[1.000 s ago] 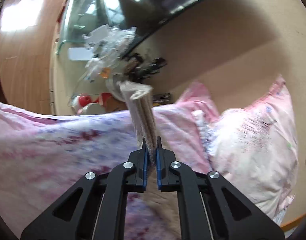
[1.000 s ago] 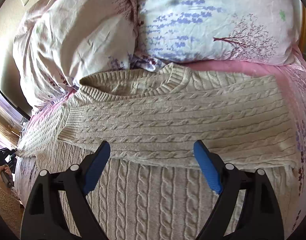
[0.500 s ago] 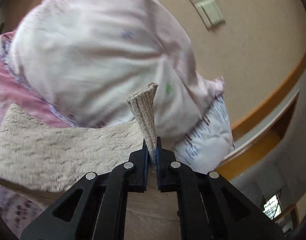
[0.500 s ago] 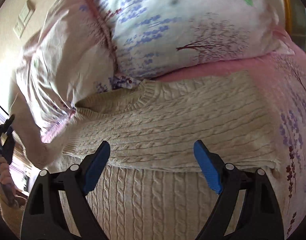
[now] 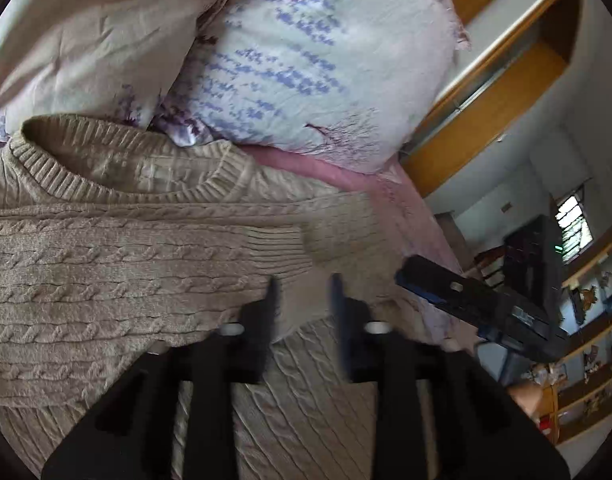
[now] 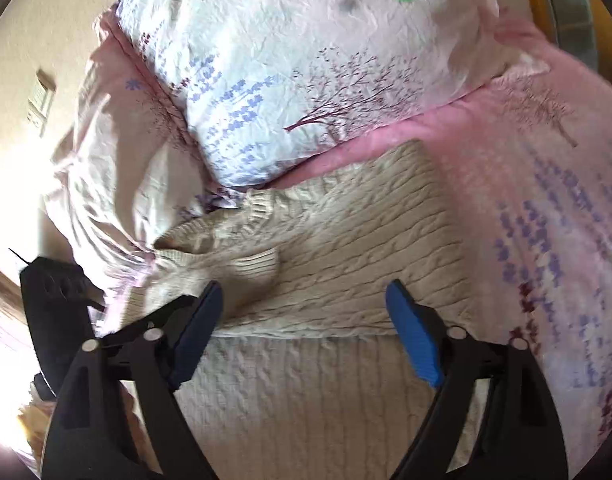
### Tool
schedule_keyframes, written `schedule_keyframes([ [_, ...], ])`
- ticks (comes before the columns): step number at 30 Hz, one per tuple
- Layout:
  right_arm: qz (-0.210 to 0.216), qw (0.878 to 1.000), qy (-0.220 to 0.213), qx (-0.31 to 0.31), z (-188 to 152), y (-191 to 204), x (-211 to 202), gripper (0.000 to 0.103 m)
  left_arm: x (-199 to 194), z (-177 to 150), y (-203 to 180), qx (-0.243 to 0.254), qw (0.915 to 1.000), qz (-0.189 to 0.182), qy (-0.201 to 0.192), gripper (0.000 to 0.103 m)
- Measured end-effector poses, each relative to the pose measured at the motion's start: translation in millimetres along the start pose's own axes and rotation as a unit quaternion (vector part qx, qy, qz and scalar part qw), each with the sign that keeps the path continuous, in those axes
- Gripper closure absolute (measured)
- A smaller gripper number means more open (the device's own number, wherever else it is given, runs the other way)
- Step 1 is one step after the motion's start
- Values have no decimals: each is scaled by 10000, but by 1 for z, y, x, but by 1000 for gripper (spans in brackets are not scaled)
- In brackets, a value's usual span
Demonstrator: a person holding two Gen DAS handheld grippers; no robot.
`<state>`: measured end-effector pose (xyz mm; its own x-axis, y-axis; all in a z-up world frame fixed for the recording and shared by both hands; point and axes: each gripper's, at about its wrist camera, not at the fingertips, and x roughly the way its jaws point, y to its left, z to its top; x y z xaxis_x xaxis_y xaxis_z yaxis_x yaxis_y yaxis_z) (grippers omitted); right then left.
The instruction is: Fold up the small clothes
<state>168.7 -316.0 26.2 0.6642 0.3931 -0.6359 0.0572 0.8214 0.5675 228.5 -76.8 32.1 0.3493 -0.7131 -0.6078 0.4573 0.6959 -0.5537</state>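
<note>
Here a beige cable-knit sweater [image 5: 146,248] is laid across a pink floral bedsheet [image 6: 545,208], its ribbed collar [image 5: 118,184] lying just beside two pillows at the head of the bed: a pale pink one [image 5: 90,40] and a white one [image 6: 306,60] printed with purple sprigs and bare trees. A sleeve is seen folded across the chest, and its ribbed cuff [image 5: 278,252] rests on the body of the garment. The left gripper [image 5: 302,300] is held just above the knit near that cuff, its fingers parted and nothing caught between them; its outline is blurred. The right gripper [image 6: 302,320] is spread wide over the lower body of the sweater, likewise empty, and is also visible at the right of the left wrist view. Beyond the bed, a beige wall with a switch plate [image 6: 40,100] can be made out on one side, and on the other a wooden frame [image 5: 505,80], a window [image 5: 573,228] and cluttered shelves [image 5: 585,380].
</note>
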Motion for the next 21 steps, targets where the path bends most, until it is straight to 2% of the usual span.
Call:
schedule_keyframes([
  [1, 69, 9999, 73, 4, 0, 2, 3, 37, -14, -2, 2, -7, 9999, 38, -138, 37],
  [4, 158, 9993, 331, 26, 4, 7, 16, 54, -66, -4, 18, 60, 9981, 301, -535, 31],
  [6, 140, 9988, 475, -15, 5, 13, 26, 60, -100, -6, 35, 34, 9942, 692, -829, 28],
  [7, 91, 9987, 502, -76, 5, 16, 31, 63, -124, -9, 51, -61, 9890, 1059, -1028, 26],
  [9, 30, 9982, 585, -151, 5, 23, 42, 64, -156, -11, 77, -249, 9798, 1564, -1223, 26],
  [10, 49, 9979, 631, -129, 6, 23, 47, 64, -175, -12, 96, -463, 9710, 1941, -1314, 25],
  [12, 78, 9972, 732, -88, 5, 26, 56, 64, -197, -14, 126, -820, 9597, 2291, -1404, 25],
  [13, 53, 9967, 797, -105, 5, 28, 62, 64, -209, -17, 146, -1068, 9559, 2330, -1437, 24],
  [17, -61, 9957, 879, -279, -2, 35, 73, 72, -224, -32, 196, -1894, 9503, 2129, -1251, 23],
  [21, -134, 9946, 887, -520, -7, 46, 74, 87, -215, -40, 209, -2003, 9494, 2163, -1087, 23],
])
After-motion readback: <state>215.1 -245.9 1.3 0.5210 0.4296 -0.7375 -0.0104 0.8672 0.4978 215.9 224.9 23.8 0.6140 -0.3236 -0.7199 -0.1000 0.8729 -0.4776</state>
